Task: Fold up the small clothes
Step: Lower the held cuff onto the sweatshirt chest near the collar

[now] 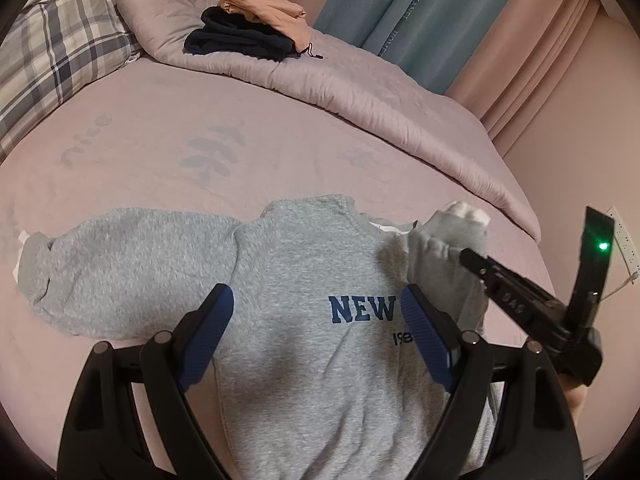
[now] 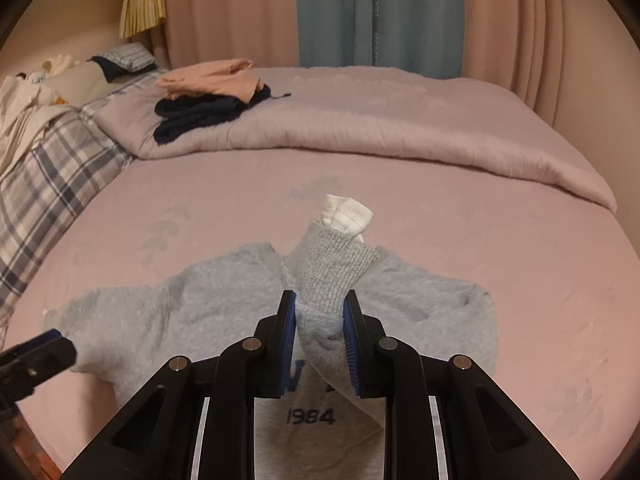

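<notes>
A small grey sweatshirt (image 1: 296,280) with blue "NEW" print lies face up on the pink bed sheet (image 1: 160,152). Its left sleeve (image 1: 120,264) is spread out flat to the left. My left gripper (image 1: 316,312) is open and empty, hovering just above the chest. My right gripper (image 2: 320,316) is shut on the right sleeve's grey cuff (image 2: 332,276), held up over the body with a white inner cuff (image 2: 344,210) poking out. In the left wrist view the right gripper (image 1: 472,260) holds that lifted sleeve (image 1: 448,248) at the right.
A rolled pink quilt (image 1: 360,80) lies across the far side, carrying folded dark and peach clothes (image 1: 248,28). A plaid pillow (image 1: 52,48) lies far left. Curtains (image 2: 380,12) hang behind. The bed edge (image 1: 532,216) runs at right.
</notes>
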Demonstrator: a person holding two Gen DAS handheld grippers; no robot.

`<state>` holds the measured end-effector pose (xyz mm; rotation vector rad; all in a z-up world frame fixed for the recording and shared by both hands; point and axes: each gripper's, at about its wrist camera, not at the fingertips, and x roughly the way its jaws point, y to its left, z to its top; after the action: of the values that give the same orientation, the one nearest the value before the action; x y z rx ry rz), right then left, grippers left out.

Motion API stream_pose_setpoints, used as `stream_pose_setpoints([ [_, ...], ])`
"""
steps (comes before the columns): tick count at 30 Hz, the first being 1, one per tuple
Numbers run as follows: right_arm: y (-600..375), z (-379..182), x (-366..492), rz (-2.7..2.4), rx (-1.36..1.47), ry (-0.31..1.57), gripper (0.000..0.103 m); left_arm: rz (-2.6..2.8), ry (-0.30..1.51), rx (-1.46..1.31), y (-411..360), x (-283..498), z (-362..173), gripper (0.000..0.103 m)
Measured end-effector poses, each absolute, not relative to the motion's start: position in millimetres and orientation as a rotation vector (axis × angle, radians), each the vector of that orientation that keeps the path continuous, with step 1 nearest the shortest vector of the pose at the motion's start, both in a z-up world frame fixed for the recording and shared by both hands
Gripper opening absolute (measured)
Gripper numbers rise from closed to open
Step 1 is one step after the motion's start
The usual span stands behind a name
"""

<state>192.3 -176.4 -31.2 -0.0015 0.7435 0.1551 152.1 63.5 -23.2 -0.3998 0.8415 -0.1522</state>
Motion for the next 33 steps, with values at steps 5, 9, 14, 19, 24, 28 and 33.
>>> stream_pose_setpoints([
  [5, -167.7, -42.0, 195.6, 0.156, 0.0, 0.779, 0.024, -0.152, 0.848, -0.409, 67.4, 153.9, -24.5, 0.085],
  [9, -159.9, -52.1, 199.4, 0.158, -0.007, 0.805, 0.024, -0.148, 0.853, -0.412, 70.4, 155.1, -25.3, 0.085],
  [14, -150.8, -66.5, 202.9, 0.17, -0.014, 0.843, 0.024, -0.136, 0.852, -0.421, 75.6, 155.1, -24.9, 0.085],
  [19, -138.7, -82.6, 203.3, 0.193, -0.044, 0.883, 0.024, -0.129, 0.845, -0.425, 78.0, 154.1, -23.7, 0.085],
  [24, -130.5, -95.5, 202.5, 0.22, -0.064, 0.922, 0.024, -0.129, 0.848, -0.429, 78.4, 155.4, -23.8, 0.085],
  [28, -127.1, -104.9, 202.7, 0.232, -0.071, 0.954, 0.024, -0.135, 0.847, -0.429, 78.6, 155.7, -23.4, 0.085],
  [33, -124.2, -118.9, 202.4, 0.242, -0.078, 0.997, 0.024, -0.133, 0.848, -0.428, 78.5, 155.6, -23.5, 0.085],
])
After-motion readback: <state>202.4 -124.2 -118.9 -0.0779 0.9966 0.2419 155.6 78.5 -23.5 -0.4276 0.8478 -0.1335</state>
